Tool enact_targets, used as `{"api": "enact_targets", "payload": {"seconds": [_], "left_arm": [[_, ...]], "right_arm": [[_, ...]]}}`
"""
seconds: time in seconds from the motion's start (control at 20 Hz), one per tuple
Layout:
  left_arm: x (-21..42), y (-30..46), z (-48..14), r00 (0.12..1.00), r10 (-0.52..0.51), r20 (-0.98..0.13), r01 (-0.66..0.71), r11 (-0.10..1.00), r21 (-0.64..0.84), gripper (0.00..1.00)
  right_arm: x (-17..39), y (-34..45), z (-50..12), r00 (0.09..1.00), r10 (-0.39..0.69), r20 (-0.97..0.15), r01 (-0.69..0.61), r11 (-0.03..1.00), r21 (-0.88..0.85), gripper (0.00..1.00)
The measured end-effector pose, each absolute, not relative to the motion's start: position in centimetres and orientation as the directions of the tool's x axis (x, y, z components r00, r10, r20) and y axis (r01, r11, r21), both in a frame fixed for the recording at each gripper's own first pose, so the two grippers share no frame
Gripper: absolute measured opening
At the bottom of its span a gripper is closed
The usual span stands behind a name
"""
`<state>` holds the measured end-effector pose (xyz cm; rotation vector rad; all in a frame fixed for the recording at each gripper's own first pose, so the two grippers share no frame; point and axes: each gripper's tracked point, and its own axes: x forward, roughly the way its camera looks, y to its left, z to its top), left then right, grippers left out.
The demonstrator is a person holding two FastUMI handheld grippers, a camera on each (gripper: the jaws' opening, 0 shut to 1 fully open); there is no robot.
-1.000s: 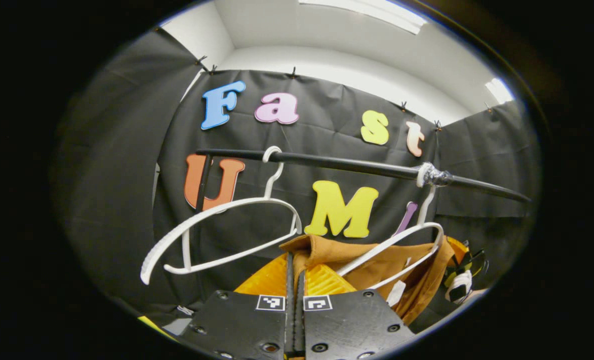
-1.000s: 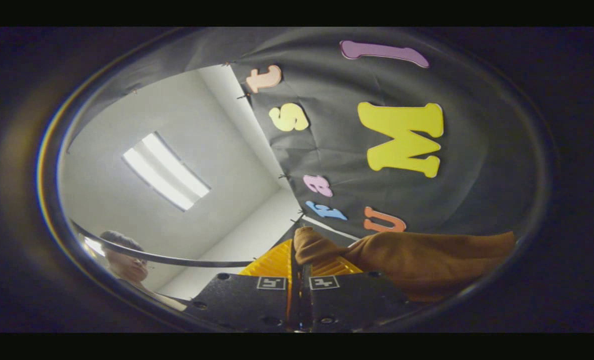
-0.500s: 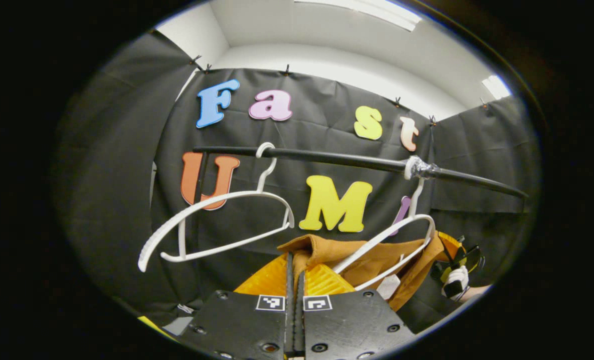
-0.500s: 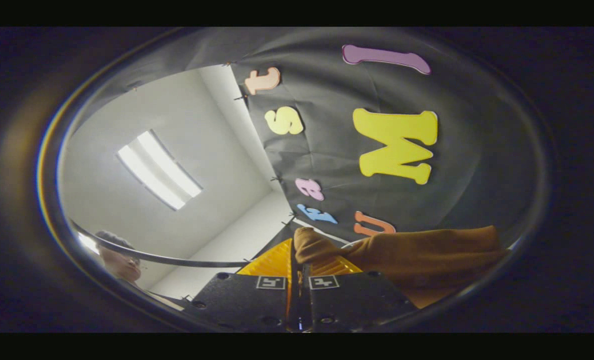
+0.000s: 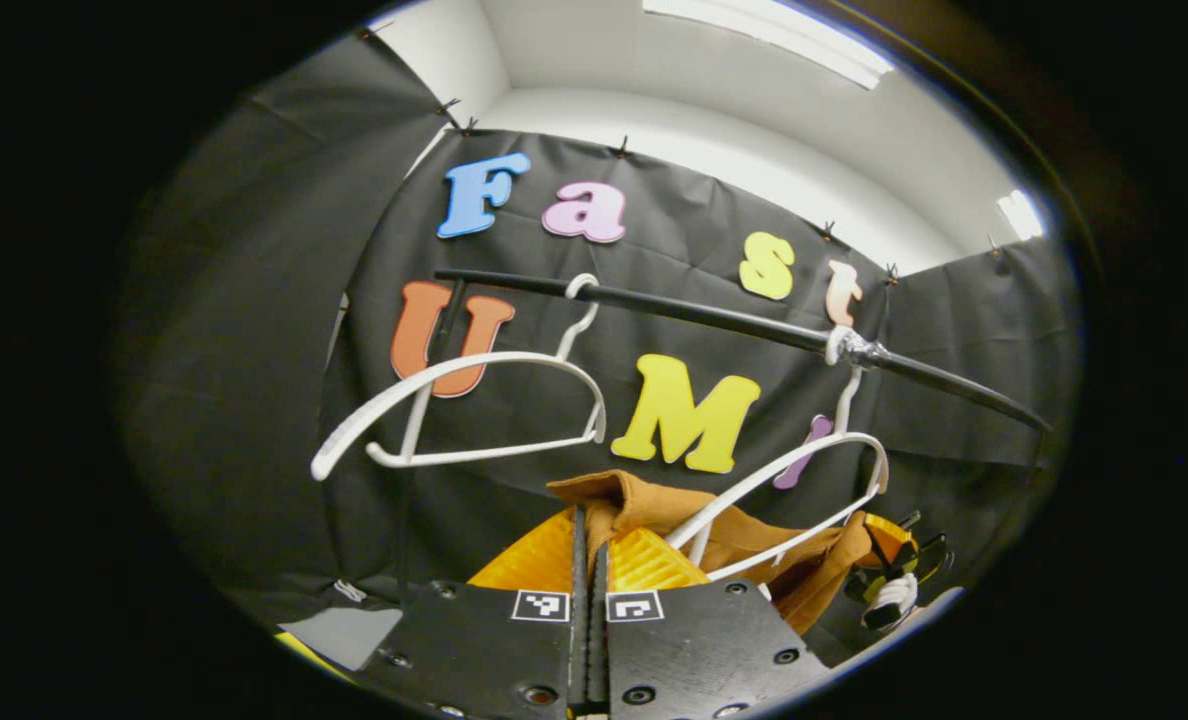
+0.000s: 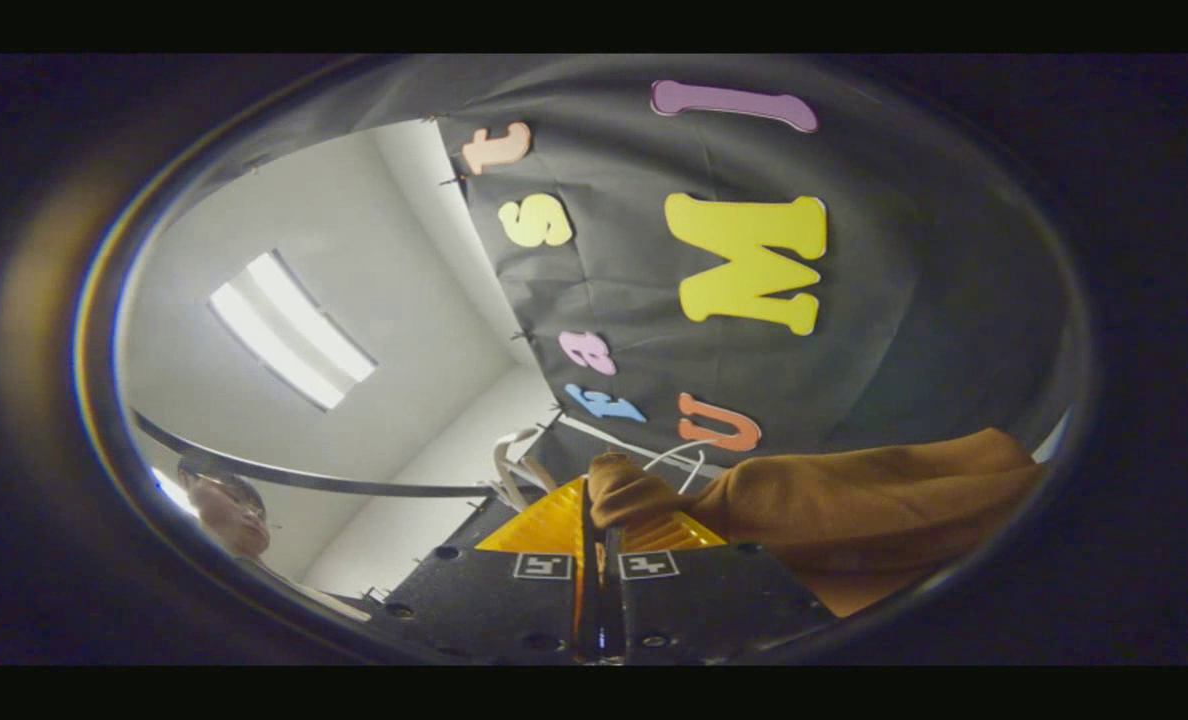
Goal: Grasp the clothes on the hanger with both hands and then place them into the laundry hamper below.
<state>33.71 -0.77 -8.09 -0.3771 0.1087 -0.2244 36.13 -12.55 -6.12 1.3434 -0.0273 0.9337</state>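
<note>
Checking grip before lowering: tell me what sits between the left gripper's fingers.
In the left gripper view, a fold of the brown garment is pinched between the left gripper fingers.

No readable text, brand or number is seen; only small square coded markers [image 5: 540, 605] are fixed on the gripper bodies.

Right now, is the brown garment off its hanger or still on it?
Cannot tell: the brown garment sags below the right white hanger, whose lower bar still crosses it.
</note>
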Motion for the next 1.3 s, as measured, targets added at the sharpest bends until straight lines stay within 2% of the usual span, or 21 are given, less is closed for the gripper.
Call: {"api": "enact_targets", "payload": {"seconds": [0.1,0.2,0.25,0.4,0.45,0.5,0.55,0.6,0.65,0.7,0.75,0.8,0.85,1.15,1.25,1.3], "left_arm": [[32.9,0.5,-9.6,0.975,-0.201,-0.089,0.151,0.906,-0.395,0.05],[32.0,1.6,-11.1,0.978,-0.17,-0.121,0.113,0.919,-0.378,0.05],[31.5,2.0,-11.9,0.978,-0.156,-0.14,0.095,0.926,-0.366,0.0],[29.9,2.2,-13.3,0.974,-0.137,-0.179,0.07,0.938,-0.339,0.0],[29.3,2.1,-13.7,0.972,-0.136,-0.193,0.067,0.942,-0.328,0.05],[28.8,1.7,-14.1,0.968,-0.139,-0.208,0.068,0.946,-0.316,0.05],[28.2,1.1,-14.4,0.965,-0.147,-0.218,0.076,0.95,-0.303,0.0],[27.6,0.4,-14.6,0.96,-0.16,-0.228,0.089,0.952,-0.294,0.05],[27.0,-0.6,-14.7,0.955,-0.18,-0.234,0.108,0.952,-0.288,0.0],[26.6,-1.7,-14.8,0.948,-0.204,-0.244,0.132,0.95,-0.282,0.05],[26.4,-2.7,-14.6,0.942,-0.226,-0.246,0.156,0.949,-0.274,0.05],[26.4,-4.0,-14.6,0.935,-0.253,-0.248,0.183,0.944,-0.273,0.0],[26.1,-5.3,-14.4,0.927,-0.284,-0.246,0.214,0.937,-0.277,0.05],[24.0,-13.2,-14.2,0.849,-0.476,-0.229,0.383,0.853,-0.353,0.05],[23.1,-14.4,-15.1,0.83,-0.505,-0.236,0.4,0.835,-0.379,0.05],[22.7,-14.2,-16.0,0.834,-0.494,-0.245,0.387,0.841,-0.379,0.0]], "right_arm": [[35.0,-11.0,-5.9,0.634,0.581,0.51,-0.583,-0.073,0.809,0.04],[34.7,-9.2,-6.6,0.631,0.61,0.48,-0.569,-0.057,0.82,0.04],[34.2,-8.4,-7.2,0.631,0.624,0.46,-0.562,-0.04,0.826,0.04],[32.0,-6.8,-8.1,0.625,0.65,0.432,-0.544,-0.034,0.838,0.04],[31.4,-6.0,-8.3,0.624,0.657,0.424,-0.539,-0.031,0.842,0.03],[30.8,-5.1,-8.6,0.622,0.668,0.408,-0.533,-0.02,0.846,0.03],[30.2,-4.1,-8.7,0.616,0.686,0.388,-0.531,-0.003,0.847,0.04],[29.5,-3.0,-8.8,0.606,0.704,0.371,-0.533,0.013,0.846,0.04],[29.0,-1.8,-8.7,0.597,0.722,0.349,-0.532,0.031,0.846,0.04],[28.6,-0.7,-8.7,0.587,0.739,0.331,-0.534,0.046,0.844,0.04],[28.0,0.4,-8.6,0.574,0.757,0.311,-0.537,0.061,0.841,0.03],[27.8,1.7,-8.5,0.562,0.774,0.291,-0.542,0.078,0.837,0.04],[27.4,3.0,-8.4,0.546,0.792,0.272,-0.547,0.092,0.832,0.03],[23.5,9.1,-8.6,0.443,0.88,0.173,-0.586,0.139,0.798,0.04],[22.1,10.6,-9.9,0.421,0.898,0.132,-0.583,0.156,0.798,0.04],[21.7,11.1,-10.8,0.418,0.901,0.116,-0.576,0.164,0.801,0.04]]}}
